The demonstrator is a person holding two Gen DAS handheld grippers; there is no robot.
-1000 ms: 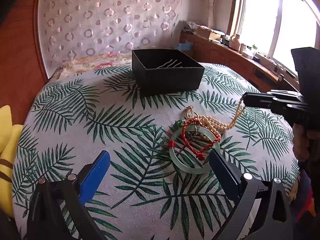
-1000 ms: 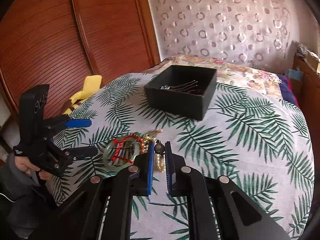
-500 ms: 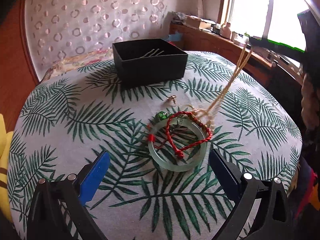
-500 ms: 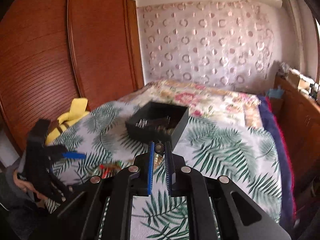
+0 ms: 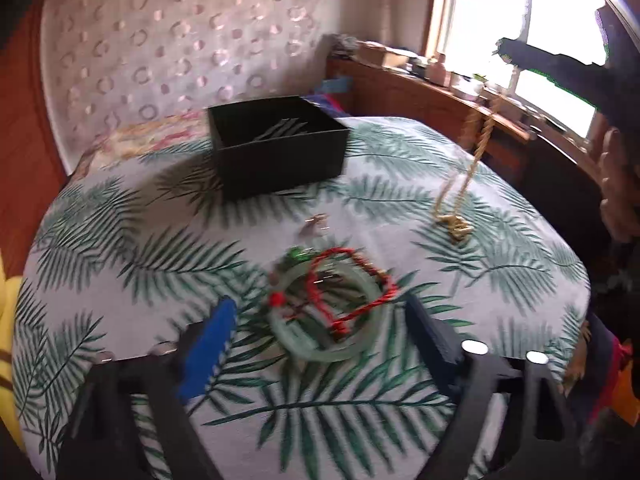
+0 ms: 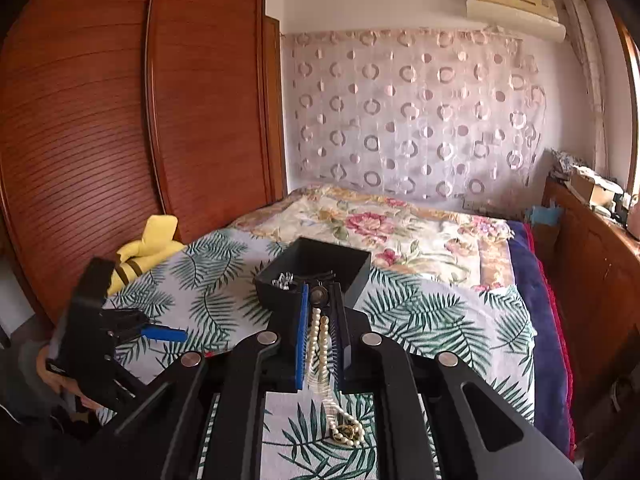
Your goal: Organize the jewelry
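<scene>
My right gripper (image 6: 319, 295) is shut on a pearl necklace (image 6: 319, 344) and holds it high; the strand hangs down with its lower end just above the cloth (image 5: 454, 226). My left gripper (image 5: 316, 320) is open and low over a green jade bangle (image 5: 326, 350) tangled with a red cord bracelet (image 5: 352, 280). A small earring (image 5: 316, 224) lies beyond them. The black jewelry box (image 5: 280, 144) stands at the far side with hairpins inside; it also shows in the right wrist view (image 6: 316, 268).
A round table with a palm-leaf cloth (image 5: 140, 248) bears everything. A bed with a floral cover (image 6: 400, 224) lies behind. A wooden wardrobe (image 6: 120, 120) stands left, a wooden sideboard (image 5: 420, 92) under the window. A yellow toy (image 6: 148, 240) lies at the table edge.
My right gripper has lifted the pearl necklace off the pile and carried it up and to the right. The left gripper has shifted slightly closer to the bangle.
</scene>
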